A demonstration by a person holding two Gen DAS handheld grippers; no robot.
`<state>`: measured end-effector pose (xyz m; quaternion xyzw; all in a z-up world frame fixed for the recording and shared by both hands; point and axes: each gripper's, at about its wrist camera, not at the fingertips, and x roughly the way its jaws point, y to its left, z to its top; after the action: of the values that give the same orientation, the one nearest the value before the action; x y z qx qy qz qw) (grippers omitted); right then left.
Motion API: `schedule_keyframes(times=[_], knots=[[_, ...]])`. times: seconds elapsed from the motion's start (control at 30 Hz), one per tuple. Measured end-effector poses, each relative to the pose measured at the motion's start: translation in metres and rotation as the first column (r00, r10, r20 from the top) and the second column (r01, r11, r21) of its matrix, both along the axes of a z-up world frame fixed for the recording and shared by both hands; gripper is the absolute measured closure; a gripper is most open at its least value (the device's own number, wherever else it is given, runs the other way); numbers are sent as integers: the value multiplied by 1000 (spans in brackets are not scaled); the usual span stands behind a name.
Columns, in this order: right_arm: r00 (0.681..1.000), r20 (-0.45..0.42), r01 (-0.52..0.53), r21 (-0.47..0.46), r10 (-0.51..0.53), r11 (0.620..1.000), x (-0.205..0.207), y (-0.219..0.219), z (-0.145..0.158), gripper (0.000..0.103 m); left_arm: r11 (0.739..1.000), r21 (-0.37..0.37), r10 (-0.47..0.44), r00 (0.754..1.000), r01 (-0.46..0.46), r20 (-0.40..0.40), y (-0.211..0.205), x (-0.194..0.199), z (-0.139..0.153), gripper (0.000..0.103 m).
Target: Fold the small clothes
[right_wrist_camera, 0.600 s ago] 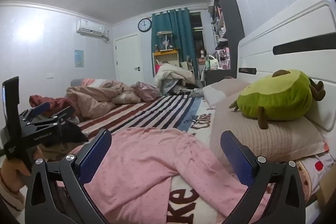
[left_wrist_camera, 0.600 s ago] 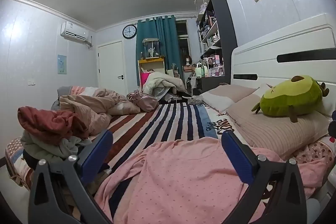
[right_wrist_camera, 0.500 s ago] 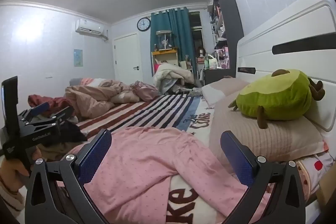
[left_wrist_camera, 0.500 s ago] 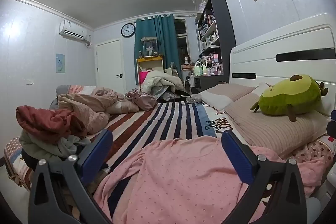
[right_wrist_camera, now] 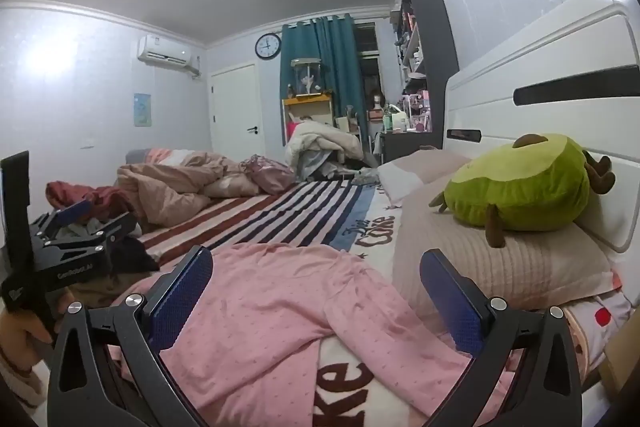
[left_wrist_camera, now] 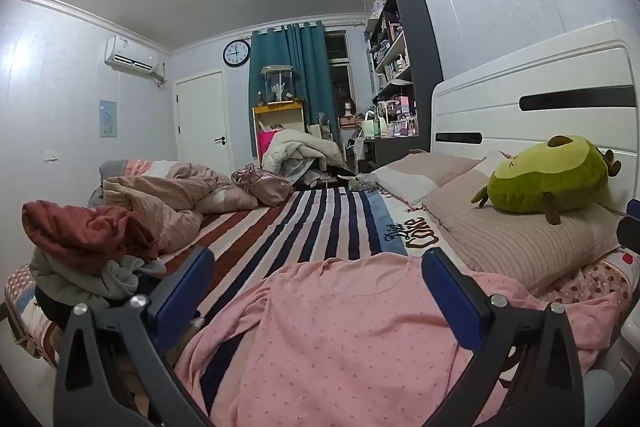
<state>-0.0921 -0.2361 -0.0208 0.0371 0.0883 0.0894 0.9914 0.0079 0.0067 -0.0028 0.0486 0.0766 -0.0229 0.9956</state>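
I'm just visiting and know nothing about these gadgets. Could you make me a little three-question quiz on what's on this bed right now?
1. True or false: the left gripper and right gripper both have open jaws with nothing clamped.
2. What lies nearest in front of both grippers? A) pink dotted garment B) a folded towel C) a book
3. What rests on the beige pillow by the white headboard?

Key: 1 true; 2 A; 3 the green avocado plush toy.
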Motion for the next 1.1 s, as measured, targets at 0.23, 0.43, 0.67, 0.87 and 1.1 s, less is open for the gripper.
schedule_keyframes(times=[0.23,0.43,0.67,0.87,1.1], knots=[[1000,-1,5,-4,-5,1000,3,1,1,0,1000,-19,2,1000,-2,-12,1,2,-3,1],[1000,-2,25,0,-25,1000,5,1,-1,0,1000,-18,2,1000,-2,-10,4,1,-5,1],[999,-6,32,-4,-32,999,9,2,1,0,1000,-17,-10,1000,11,18,0,0,-2,1],[1000,-14,9,-19,-9,1000,18,11,2,0,999,-20,-27,999,27,33,-2,-2,1,1],[1000,-25,-19,-23,18,1000,24,28,-2,0,999,-19,-28,999,28,23,4,-2,3,1]])
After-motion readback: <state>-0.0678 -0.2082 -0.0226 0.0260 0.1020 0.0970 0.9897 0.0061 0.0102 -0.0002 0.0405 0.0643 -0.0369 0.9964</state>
